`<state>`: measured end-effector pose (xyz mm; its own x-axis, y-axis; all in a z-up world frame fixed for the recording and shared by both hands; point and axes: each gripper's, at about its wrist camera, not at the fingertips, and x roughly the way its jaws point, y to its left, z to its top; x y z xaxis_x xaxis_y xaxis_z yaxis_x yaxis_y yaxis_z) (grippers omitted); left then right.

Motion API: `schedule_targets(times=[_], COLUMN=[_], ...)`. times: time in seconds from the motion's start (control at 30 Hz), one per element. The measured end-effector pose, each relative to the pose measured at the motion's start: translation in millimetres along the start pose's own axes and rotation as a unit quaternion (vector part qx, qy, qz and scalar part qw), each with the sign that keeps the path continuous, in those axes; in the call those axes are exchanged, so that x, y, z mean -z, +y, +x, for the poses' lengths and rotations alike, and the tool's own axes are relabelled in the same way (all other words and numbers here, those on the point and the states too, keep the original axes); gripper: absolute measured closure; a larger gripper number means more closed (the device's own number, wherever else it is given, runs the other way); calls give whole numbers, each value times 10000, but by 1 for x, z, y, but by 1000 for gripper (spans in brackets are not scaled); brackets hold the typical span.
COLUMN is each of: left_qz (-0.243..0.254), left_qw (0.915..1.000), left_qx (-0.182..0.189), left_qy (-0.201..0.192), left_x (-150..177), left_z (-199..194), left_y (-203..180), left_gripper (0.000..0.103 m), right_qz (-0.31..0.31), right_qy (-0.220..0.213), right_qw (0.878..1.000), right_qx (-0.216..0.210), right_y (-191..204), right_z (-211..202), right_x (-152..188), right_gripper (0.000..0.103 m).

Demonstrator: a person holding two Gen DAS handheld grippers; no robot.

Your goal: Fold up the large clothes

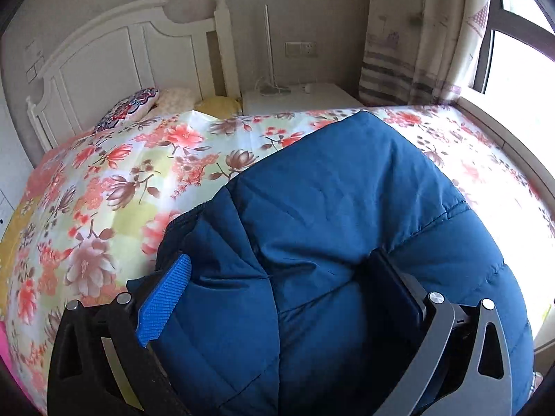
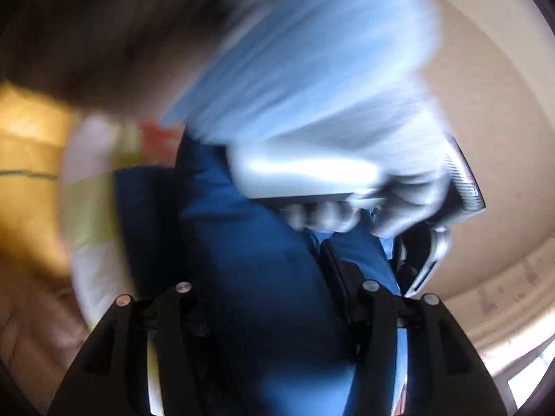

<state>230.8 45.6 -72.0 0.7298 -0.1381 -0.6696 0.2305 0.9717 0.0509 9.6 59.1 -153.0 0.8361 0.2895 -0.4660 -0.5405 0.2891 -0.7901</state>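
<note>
A dark blue padded jacket (image 1: 347, 187) lies bunched on the floral bedspread (image 1: 104, 190). In the left wrist view my left gripper (image 1: 281, 277) stands wide open over the jacket's near end. Puffed fabric bulges up between its blue pad (image 1: 166, 298) and its dark right finger (image 1: 395, 284). The right wrist view is badly blurred. There my right gripper (image 2: 256, 260) has its jaws apart around a thick fold of the jacket (image 2: 242, 235), which hides the left fingertip. Just beyond it a gloved hand (image 2: 347, 215) with a light blue sleeve (image 2: 312, 69) holds the other gripper.
A white headboard (image 1: 114, 55) and a patterned pillow (image 1: 128, 109) are at the far end of the bed. A white nightstand (image 1: 298, 98) stands beside it. A curtain (image 1: 416, 34) and a bright window (image 1: 513, 52) run along the right side.
</note>
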Motion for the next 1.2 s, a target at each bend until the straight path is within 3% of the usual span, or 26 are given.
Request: schedule_targets(times=[0.03, 0.1, 0.17, 0.33, 0.43, 0.53, 0.63, 0.7, 0.73, 0.8, 0.87, 0.93, 1.0, 1.07, 1.13, 1.2], left_qz=[-67, -111, -148, -120, -129, -135, -154, -189, -250, -361, -503, -496, -274, 47, -57, -131], left_qw=[9999, 9994, 9991, 9989, 9990, 9990, 9991, 9990, 9981, 9980, 9982, 9979, 9943, 9842, 9847, 9892], left_qx=[-93, -268, -320, -380, -365, -359, -336, -351, -517, -503, -306, -407, -1004, -1669, -1588, -1383], left_qy=[-76, -202, -244, -251, -240, -226, -219, -213, -217, -94, -56, -122, -219, -587, -716, -460], left_x=[5, 11, 13, 11, 12, 12, 12, 13, 13, 13, 15, 17, 18, 25, 38, 60], left_z=[-3, -10, -11, -12, -11, -9, -8, -7, -6, 1, 4, 1, -14, -50, -79, -87], left_y=[3, 8, 11, 8, 9, 10, 11, 12, 15, 22, 29, 28, 17, 3, 6, 13], left_gripper=[4, 4, 4, 4, 4, 4, 4, 4, 4, 4, 4, 4, 4, 4, 4, 4], right_qz=[157, 867, 1570, 3252, 3932, 4341, 4110, 3801, 3792, 3897, 3690, 3660, 3603, 3493, 3377, 3241], right_qy=[-203, -643, -922, -942, -475, -175, 366, 1254, 1336, 1361, 1471, 1460, 1431, 1485, 1599, 1774], right_qw=[9989, 9852, 9677, 9322, 9137, 8944, 9019, 8974, 8952, 8922, 9014, 9048, 9092, 9139, 9173, 9205], right_qx=[-404, -1330, -1747, -1279, -915, -1062, -1276, -1856, -1922, -1832, -1723, -1615, -1518, -1438, -1378, -1273], right_y=[-9, -42, -82, -197, -260, -297, -298, -269, -250, -246, -239, -237, -236, -243, -247, -250], right_z=[-14, -39, -52, -29, 20, 76, 150, 219, 239, 248, 247, 245, 240, 236, 232, 228], right_x=[10, 32, 54, 110, 125, 127, 109, 111, 115, 120, 116, 115, 114, 108, 101, 92], right_gripper=[42, 35, 35, 35, 39, 46, 48, 46, 41, 40, 40, 40, 40, 40, 40, 40])
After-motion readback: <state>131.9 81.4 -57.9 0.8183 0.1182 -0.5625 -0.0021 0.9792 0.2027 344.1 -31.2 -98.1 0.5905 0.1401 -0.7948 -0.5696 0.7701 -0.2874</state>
